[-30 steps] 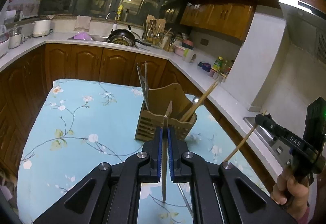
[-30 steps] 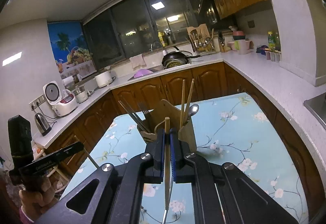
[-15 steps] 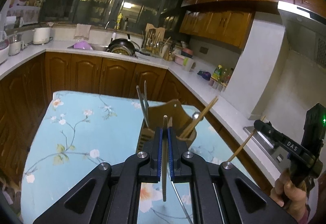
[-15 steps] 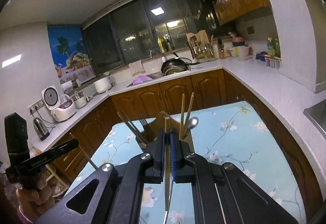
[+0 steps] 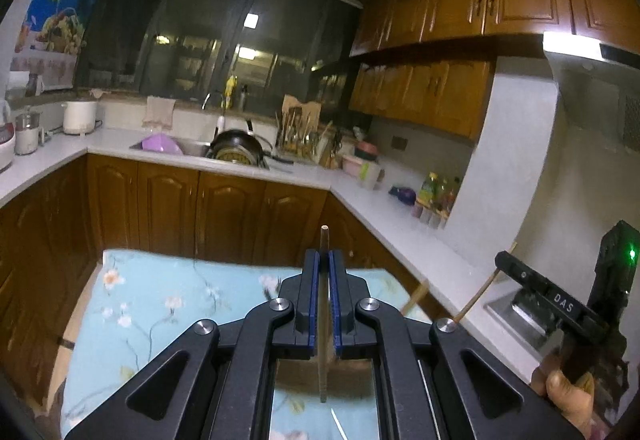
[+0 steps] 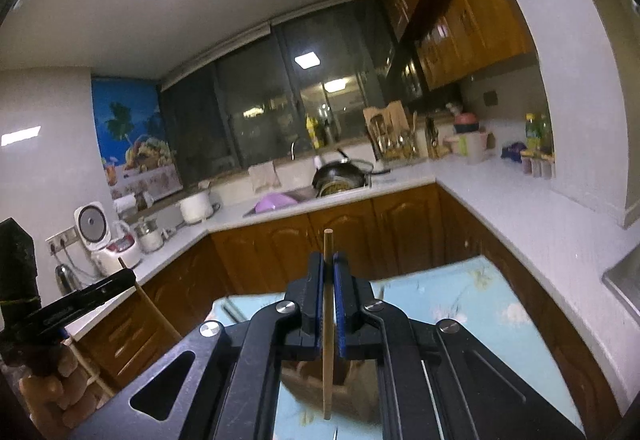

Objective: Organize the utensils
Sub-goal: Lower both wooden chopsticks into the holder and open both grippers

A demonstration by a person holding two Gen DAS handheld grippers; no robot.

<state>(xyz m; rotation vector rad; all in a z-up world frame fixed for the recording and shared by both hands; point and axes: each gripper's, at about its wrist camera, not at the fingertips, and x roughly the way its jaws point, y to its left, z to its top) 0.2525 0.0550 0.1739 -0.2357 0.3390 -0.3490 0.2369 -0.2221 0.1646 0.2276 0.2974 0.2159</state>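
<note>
My left gripper (image 5: 324,260) is shut on a wooden chopstick (image 5: 323,240) that stands upright between the blue pads. My right gripper (image 6: 328,264) is shut on another wooden chopstick (image 6: 327,244), also upright. Both are raised above the table with the floral blue cloth (image 5: 160,304). The wooden utensil holder is hidden behind the gripper bodies; only a blurred brown part (image 6: 308,380) shows low in the right wrist view. The right gripper also shows in the left wrist view (image 5: 504,264), with its chopstick (image 5: 480,292). The left gripper shows in the right wrist view (image 6: 124,276).
A white countertop (image 5: 360,195) runs along the back and right, with a black pan (image 5: 236,151), a purple bowl (image 5: 160,143), a utensil rack (image 5: 300,131) and bottles (image 5: 436,187). Wooden cabinets (image 5: 200,207) stand behind the table. A rice cooker (image 6: 96,228) is at left.
Both grippers have risen and tilted up with their chopsticks. The utensil holder has dropped out of sight below the fingers. More ceiling and wall shows now.
</note>
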